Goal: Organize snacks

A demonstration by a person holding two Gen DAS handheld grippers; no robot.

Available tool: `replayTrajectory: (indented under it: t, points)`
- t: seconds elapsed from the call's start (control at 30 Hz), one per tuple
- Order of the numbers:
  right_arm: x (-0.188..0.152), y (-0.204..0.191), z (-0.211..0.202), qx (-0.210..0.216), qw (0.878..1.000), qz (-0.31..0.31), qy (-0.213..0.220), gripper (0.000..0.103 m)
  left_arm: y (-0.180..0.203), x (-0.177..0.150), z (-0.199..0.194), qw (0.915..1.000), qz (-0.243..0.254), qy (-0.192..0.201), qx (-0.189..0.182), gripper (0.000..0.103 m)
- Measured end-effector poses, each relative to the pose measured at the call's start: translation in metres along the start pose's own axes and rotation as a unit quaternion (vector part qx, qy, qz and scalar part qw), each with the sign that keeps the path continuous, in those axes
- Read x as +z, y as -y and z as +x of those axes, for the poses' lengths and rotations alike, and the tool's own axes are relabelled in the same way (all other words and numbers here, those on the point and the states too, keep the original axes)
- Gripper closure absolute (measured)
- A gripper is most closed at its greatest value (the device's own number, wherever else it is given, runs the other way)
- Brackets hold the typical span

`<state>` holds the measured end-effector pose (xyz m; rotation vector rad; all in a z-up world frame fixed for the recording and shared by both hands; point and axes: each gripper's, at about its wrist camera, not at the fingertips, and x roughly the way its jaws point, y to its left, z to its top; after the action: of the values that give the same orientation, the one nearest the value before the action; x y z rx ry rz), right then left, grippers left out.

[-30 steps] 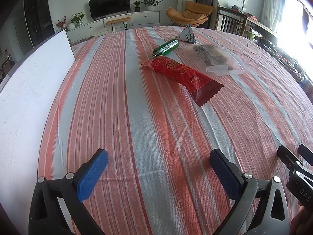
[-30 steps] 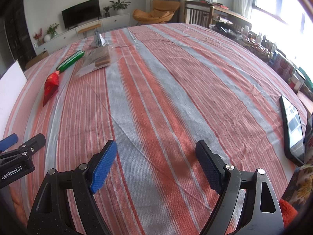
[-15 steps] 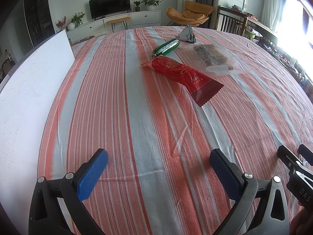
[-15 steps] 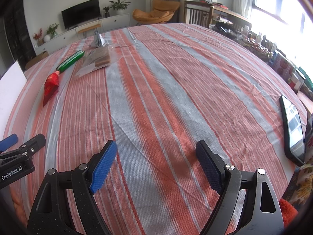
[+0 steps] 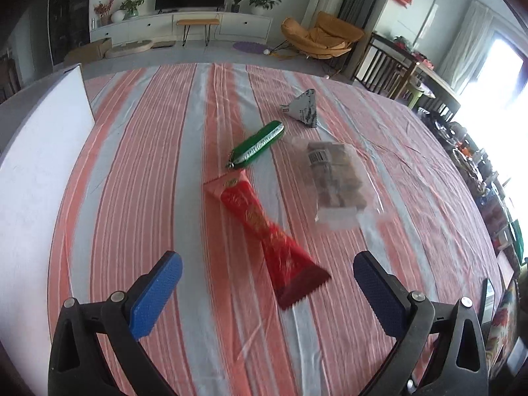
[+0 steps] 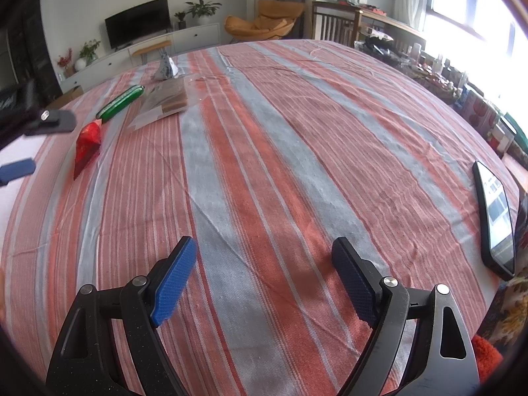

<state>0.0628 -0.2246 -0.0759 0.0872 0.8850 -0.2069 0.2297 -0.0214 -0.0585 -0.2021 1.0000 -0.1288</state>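
— The left gripper [image 5: 267, 283] hangs over the striped tablecloth [image 5: 158, 165] with its jaws spread wide and empty, the near end of the red snack packet [image 5: 264, 227] lying between them. I'd come straight down and pinch the flat crimped end.

— And the right gripper [image 6: 264, 270]?

— Also spread, holding nothing, well apart from the snacks. There's plenty of bare cloth, but mind the white board [image 5: 36, 171] to the left and the phone [image 6: 495, 217] near the right edge.

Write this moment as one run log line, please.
left hand-held gripper: open, above red packet | right hand-held gripper: open, empty | snacks: four on striped cloth
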Motion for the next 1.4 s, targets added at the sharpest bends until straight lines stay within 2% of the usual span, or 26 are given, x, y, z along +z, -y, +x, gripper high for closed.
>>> replayTrajectory:
  t: [0.03, 0.1, 0.17, 0.23, 0.27, 0.33, 0.37, 0.5, 0.63, 0.83, 0.87, 0.9, 0.93, 0.97, 1.03, 1.1, 1.17, 1.4]
  points:
    - [0.0, -0.001, 0.0, 0.0, 1.0, 0.0, 0.0, 0.016, 0.0, 0.008, 0.01, 0.9999, -0.006, -0.008, 0.011, 0.003]
    - [0.0, -0.001, 0.0, 0.0, 1.0, 0.0, 0.0, 0.016, -0.001, 0.02, 0.03, 0.999, -0.015, -0.027, 0.034, 0.014]
    - [0.0, -0.001, 0.0, 0.0, 1.0, 0.0, 0.0, 0.016, -0.001, 0.024, 0.047, 0.9978, -0.007, -0.046, 0.046, 0.019]
    - [0.0, -0.001, 0.0, 0.0, 1.0, 0.0, 0.0, 0.016, -0.002, 0.023, 0.057, 0.9963, 0.008, -0.059, 0.061, 0.029]
    - [0.0, -0.001, 0.0, 0.0, 1.0, 0.0, 0.0, 0.016, -0.003, 0.022, 0.058, 0.9958, 0.014, -0.061, 0.067, 0.039]
    - [0.0, -0.001, 0.0, 0.0, 1.0, 0.0, 0.0, 0.016, -0.004, 0.018, 0.054, 0.9954, 0.032, -0.049, 0.076, 0.073]
    - [0.0, -0.001, 0.0, 0.0, 1.0, 0.0, 0.0, 0.016, -0.007, 0.015, 0.051, 0.9954, 0.034, -0.052, 0.073, 0.085]
    - [0.0, -0.001, 0.0, 0.0, 1.0, 0.0, 0.0, 0.016, -0.018, -0.005, 0.025, 0.9966, 0.04, -0.042, 0.058, 0.086]
    - [0.0, -0.001, 0.0, 0.0, 1.0, 0.001, 0.0, 0.016, -0.026, -0.045, -0.016, 0.9956, 0.064, -0.04, 0.055, 0.086]
    - [0.0, 0.0, 0.0, 0.0, 1.0, 0.001, 0.001, 0.016, -0.029, -0.108, -0.049, 0.992, 0.102, -0.046, 0.058, 0.082]
    - [0.0, 0.0, 0.0, 0.0, 1.0, 0.001, 0.001, 0.016, -0.028, -0.113, -0.048, 0.9911, 0.109, -0.041, 0.065, 0.069]
    - [0.0, 0.0, 0.0, 0.0, 1.0, 0.001, 0.001, 0.016, -0.027, -0.116, -0.045, 0.99, 0.113, -0.037, 0.076, 0.044]
    - [0.0, 0.0, 0.0, 0.0, 1.0, 0.0, 0.001, 0.016, -0.027, -0.117, -0.04, 0.9895, 0.111, -0.033, 0.086, 0.033]
    - [0.0, 0.0, 0.0, 0.001, 1.0, 0.0, 0.001, 0.016, -0.028, -0.118, -0.039, 0.9898, 0.106, -0.023, 0.092, 0.023]
    - [0.0, 0.0, 0.0, 0.001, 1.0, 0.0, 0.001, 0.016, -0.033, -0.118, -0.035, 0.9911, 0.096, -0.004, 0.092, 0.02]
    - [0.0, 0.0, 0.001, 0.001, 1.0, 0.0, 0.001, 0.016, -0.037, -0.118, -0.033, 0.9917, 0.086, 0.008, 0.095, 0.007]
    - [0.0, 0.0, 0.001, 0.001, 1.0, 0.0, 0.001, 0.016, -0.043, -0.119, -0.031, 0.9926, 0.076, 0.015, 0.094, 0.002]
    - [0.0, 0.0, 0.001, 0.001, 1.0, 0.0, 0.001, 0.016, -0.043, -0.118, -0.029, 0.993, 0.072, 0.017, 0.092, 0.0]
